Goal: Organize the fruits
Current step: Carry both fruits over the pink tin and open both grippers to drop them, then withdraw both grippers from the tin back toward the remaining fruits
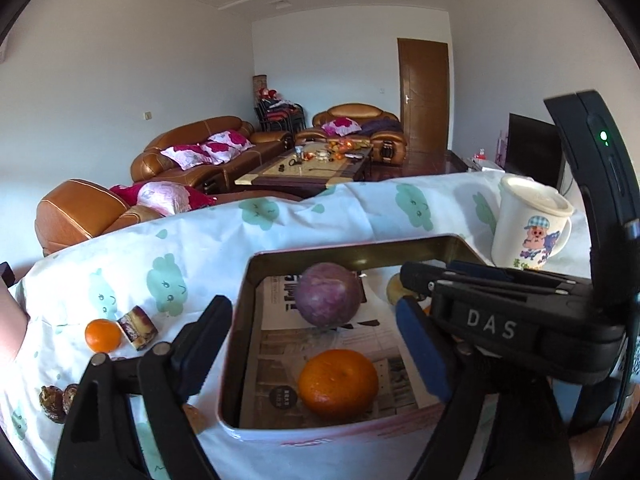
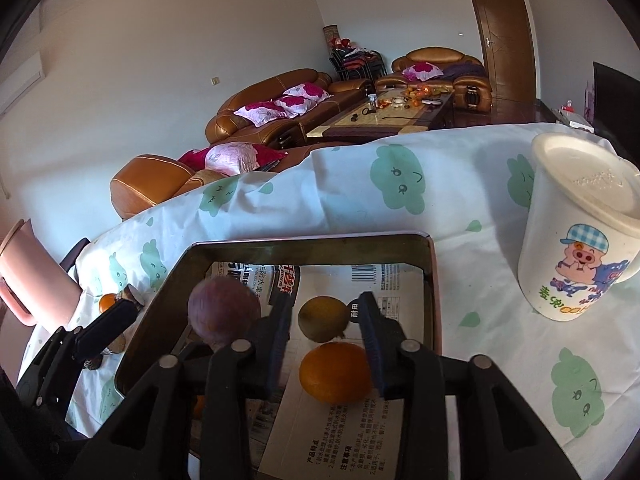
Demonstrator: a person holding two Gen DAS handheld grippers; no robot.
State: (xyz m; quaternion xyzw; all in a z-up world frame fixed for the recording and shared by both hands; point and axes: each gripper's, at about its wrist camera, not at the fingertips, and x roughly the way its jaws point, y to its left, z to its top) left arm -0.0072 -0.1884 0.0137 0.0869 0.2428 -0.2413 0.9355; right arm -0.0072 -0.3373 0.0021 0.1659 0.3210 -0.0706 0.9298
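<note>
1. left wrist view: left gripper (image 1: pixel 316 344) stands wide and empty over the tin tray (image 1: pixel 240 312), where an orange (image 1: pixel 338 383) and a purple passion fruit (image 1: pixel 327 294) lie.
2. right gripper (image 2: pixel 326 338), partly parted, frames a yellow-green fruit (image 2: pixel 323 318) without pinching it.
3. lift both clear before fetching the small orange (image 1: pixel 103 335) on the tablecloth (image 1: pixel 200 248).

A: Tin (image 2: pixel 430 280) is set on the cloth (image 2: pixel 472 208), lined with paper (image 2: pixel 392 280). Three fruits are found in it: plum (image 2: pixel 224 312) at the left, orange (image 2: pixel 336 372) nearest the cameras, kiwi (image 2: pixel 322 318) just behind the orange.

B: Outside the tin?

A: Cup (image 2: pixel 576 248) is placed right of the tin, apart from it. A mandarin (image 1: pixel 103 335) lies on the cloth left of the tin, with a cut piece (image 1: pixel 138 327) touching its right side. Sofas (image 1: pixel 200 152) are seen behind the table.
</note>
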